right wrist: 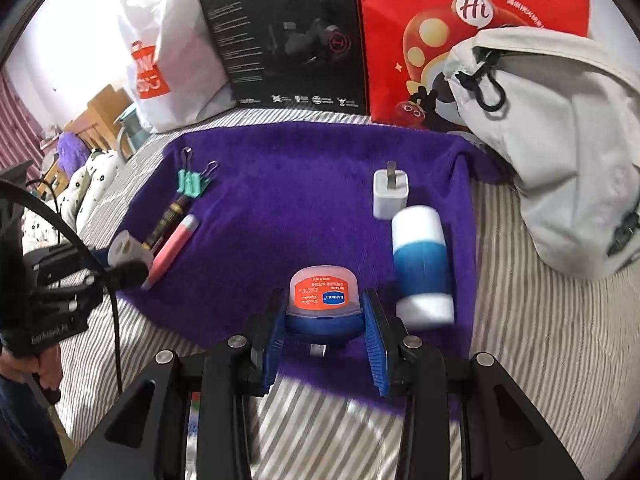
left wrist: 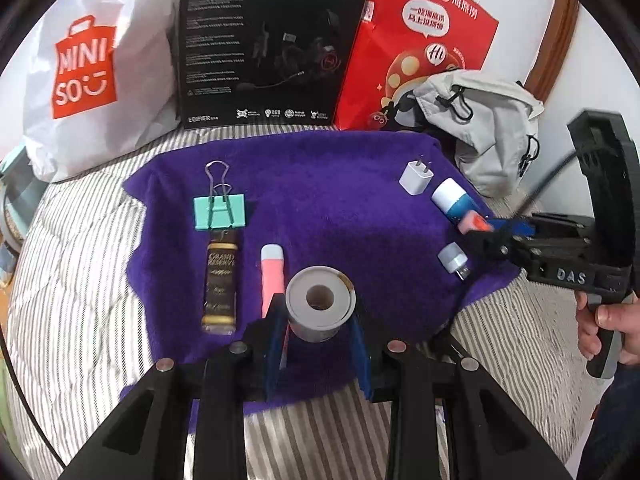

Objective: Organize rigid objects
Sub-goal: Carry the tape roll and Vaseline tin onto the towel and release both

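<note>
My left gripper [left wrist: 320,340] is shut on a grey tape roll [left wrist: 320,304], held over the near part of the purple towel [left wrist: 328,200]. To its left lie a pink tube [left wrist: 272,276], a dark gold-lettered bar [left wrist: 220,284] and a teal binder clip [left wrist: 219,211]. My right gripper [right wrist: 324,320] is shut on a blue lip balm jar [right wrist: 324,294] with an orange label, above the towel's [right wrist: 280,196] near edge. A white-and-blue bottle [right wrist: 420,264] and a white charger plug [right wrist: 390,194] lie just to its right. A small grey-capped vial [left wrist: 454,258] lies below the right gripper [left wrist: 480,228].
A white Miniso bag [left wrist: 80,80], a black headset box [left wrist: 264,48] and a red paper bag [left wrist: 420,48] stand behind the towel. A grey backpack [right wrist: 560,152] slumps at the right. Striped bedding [left wrist: 80,280] surrounds the towel. A hand [left wrist: 612,320] grips the right handle.
</note>
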Demonstrator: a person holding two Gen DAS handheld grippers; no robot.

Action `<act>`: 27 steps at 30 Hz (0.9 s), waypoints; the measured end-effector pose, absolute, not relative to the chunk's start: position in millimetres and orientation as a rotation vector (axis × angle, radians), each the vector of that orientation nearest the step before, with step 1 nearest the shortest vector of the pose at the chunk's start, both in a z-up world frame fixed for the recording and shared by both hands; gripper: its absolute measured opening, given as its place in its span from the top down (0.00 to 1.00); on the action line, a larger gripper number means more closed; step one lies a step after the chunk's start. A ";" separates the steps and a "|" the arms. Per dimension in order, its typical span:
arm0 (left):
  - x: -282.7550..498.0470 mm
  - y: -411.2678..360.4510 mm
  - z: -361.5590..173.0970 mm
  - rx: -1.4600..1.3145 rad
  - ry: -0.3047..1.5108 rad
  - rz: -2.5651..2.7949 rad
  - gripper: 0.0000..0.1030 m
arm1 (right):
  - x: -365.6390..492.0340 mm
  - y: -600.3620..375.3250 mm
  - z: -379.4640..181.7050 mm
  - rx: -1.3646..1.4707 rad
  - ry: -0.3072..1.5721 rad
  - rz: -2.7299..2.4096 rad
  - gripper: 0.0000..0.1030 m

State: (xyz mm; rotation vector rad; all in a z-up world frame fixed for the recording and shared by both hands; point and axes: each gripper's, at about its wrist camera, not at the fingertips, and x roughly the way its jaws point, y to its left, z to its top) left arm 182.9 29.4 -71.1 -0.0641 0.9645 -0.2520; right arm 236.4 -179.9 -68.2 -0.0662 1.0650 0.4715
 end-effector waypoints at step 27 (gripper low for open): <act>212.8 18.5 -101.5 -0.007 1.029 -0.297 0.72 | 279.6 -147.9 -101.9 -0.235 1.054 0.517 0.61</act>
